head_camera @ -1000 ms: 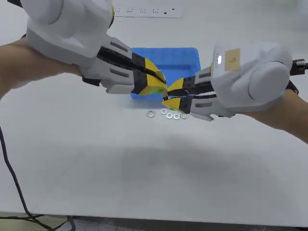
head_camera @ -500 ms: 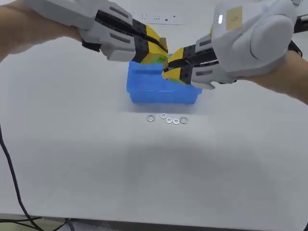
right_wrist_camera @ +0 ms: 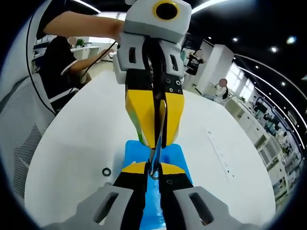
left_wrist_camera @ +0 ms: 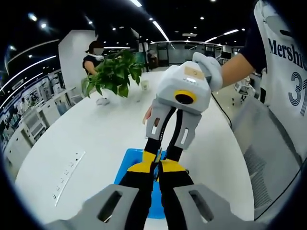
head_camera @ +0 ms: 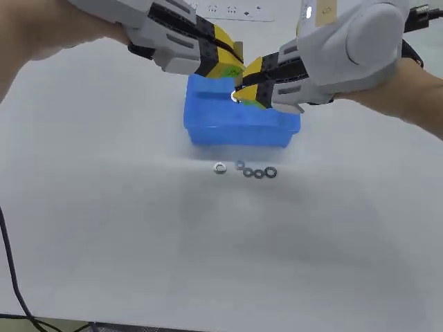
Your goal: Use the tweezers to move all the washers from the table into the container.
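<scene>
Both hands were raised above the blue rectangular plastic container, with the left gripper and the right gripper meeting tip to tip. Each pair of jaws was pressed together on the thin metal tweezers. Five small round metal washers lay in a row on the white table, near the container's front wall.

Shiny small metal washers lie on a matt white tabletop beside a smooth blue plastic container; slim metal tweezers glint between glossy yellow plastic fingers.
</scene>
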`<control>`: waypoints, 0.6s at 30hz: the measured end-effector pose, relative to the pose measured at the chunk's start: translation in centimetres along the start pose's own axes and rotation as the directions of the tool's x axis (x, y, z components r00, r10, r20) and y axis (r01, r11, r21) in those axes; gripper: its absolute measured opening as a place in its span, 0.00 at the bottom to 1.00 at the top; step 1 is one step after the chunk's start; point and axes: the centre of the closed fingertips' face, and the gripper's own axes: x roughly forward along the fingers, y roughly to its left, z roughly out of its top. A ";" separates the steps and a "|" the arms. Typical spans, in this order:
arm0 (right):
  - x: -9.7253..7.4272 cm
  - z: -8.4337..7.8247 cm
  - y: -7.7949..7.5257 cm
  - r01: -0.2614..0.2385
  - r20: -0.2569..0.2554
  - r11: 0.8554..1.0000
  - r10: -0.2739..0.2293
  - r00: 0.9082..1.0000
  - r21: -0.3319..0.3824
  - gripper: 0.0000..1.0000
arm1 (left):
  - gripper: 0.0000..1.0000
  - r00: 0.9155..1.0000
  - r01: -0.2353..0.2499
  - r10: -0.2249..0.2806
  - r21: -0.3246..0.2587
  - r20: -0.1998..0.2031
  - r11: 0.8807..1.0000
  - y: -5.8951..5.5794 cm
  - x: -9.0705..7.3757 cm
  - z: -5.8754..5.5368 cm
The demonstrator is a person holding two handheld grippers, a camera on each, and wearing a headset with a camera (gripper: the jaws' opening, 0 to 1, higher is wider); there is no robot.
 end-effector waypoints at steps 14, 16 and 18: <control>3.1 -4.2 0.2 -0.054 -0.052 0.995 0.058 0.997 0.079 0.09 | 0.07 0.998 0.055 -0.057 -0.072 -0.023 0.996 1.5 3.2 -3.9; 3.2 -4.3 0.4 -0.059 -0.050 0.995 0.063 0.997 0.081 0.09 | 0.07 0.998 0.058 -0.060 -0.074 -0.024 0.996 1.5 3.2 -4.2; 3.3 -4.4 0.5 -0.064 -0.050 0.995 0.068 0.996 0.079 0.09 | 0.07 0.998 0.059 -0.061 -0.077 -0.023 0.995 1.5 3.2 -4.4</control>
